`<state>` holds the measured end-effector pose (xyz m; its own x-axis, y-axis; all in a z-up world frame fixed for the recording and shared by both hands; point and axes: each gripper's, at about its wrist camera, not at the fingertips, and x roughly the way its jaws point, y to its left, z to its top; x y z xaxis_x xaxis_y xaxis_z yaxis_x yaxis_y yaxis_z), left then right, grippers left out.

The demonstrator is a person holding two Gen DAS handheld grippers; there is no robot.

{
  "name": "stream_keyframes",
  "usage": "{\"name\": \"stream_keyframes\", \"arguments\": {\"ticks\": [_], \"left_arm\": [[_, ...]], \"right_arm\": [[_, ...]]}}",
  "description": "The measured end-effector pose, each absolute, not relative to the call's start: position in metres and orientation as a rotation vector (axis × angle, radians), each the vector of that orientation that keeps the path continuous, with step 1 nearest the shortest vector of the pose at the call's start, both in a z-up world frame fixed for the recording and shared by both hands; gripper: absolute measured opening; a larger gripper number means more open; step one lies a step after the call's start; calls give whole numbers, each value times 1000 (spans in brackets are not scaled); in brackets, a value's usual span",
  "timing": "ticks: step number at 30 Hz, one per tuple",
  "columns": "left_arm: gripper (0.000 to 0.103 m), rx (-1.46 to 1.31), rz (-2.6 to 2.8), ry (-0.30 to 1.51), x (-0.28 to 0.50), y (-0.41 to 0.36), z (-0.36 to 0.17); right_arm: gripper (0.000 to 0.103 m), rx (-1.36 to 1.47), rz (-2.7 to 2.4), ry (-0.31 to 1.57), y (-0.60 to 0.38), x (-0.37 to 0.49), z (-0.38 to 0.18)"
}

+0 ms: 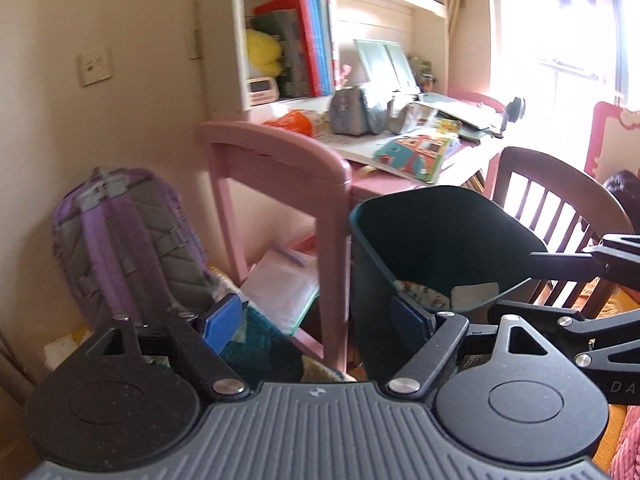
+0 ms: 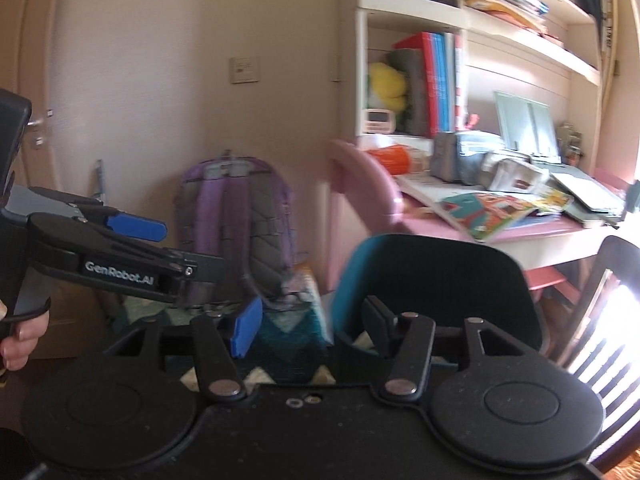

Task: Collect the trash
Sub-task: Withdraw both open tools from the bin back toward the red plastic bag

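Note:
A dark teal trash bin (image 1: 440, 236) (image 2: 436, 280) stands on the floor beside the pink desk, with paper scraps (image 1: 476, 294) lying in it. My left gripper (image 1: 316, 320) is open just in front of the bin; its right finger overlaps the bin's near left wall and nothing sits between the pads. My right gripper (image 2: 312, 328) is also open, and its right finger reaches over the bin's left rim. Each gripper shows in the other's view: the right gripper (image 1: 516, 280) at the bin's right side, the left gripper (image 2: 180, 248) off to the left, held by a hand (image 2: 20, 340).
The cluttered pink desk (image 1: 280, 148) carries an orange bag (image 1: 294, 120), pouches, books and papers. A purple backpack (image 1: 128, 240) leans on the wall at left. A dark wooden chair (image 1: 560, 200) stands right of the bin. Papers lie under the desk.

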<state>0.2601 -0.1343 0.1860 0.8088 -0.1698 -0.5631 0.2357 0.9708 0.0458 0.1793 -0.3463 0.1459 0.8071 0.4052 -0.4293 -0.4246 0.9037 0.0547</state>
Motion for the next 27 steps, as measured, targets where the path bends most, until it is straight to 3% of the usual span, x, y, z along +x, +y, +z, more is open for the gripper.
{"name": "stream_keyframes", "arguments": {"ticks": [3, 8, 18, 27], "left_arm": [[96, 100, -195, 582, 245, -107, 183], [101, 74, -153, 556, 222, -60, 167], [102, 6, -21, 616, 202, 40, 87], [102, -185, 113, 773, 199, 131, -16]], "right_arm": [[57, -46, 488, 460, -325, 175, 141], [58, -72, 558, 500, -284, 173, 121], [58, -100, 668, 648, -195, 179, 47], [58, -132, 799, 854, -109, 180, -69]]}}
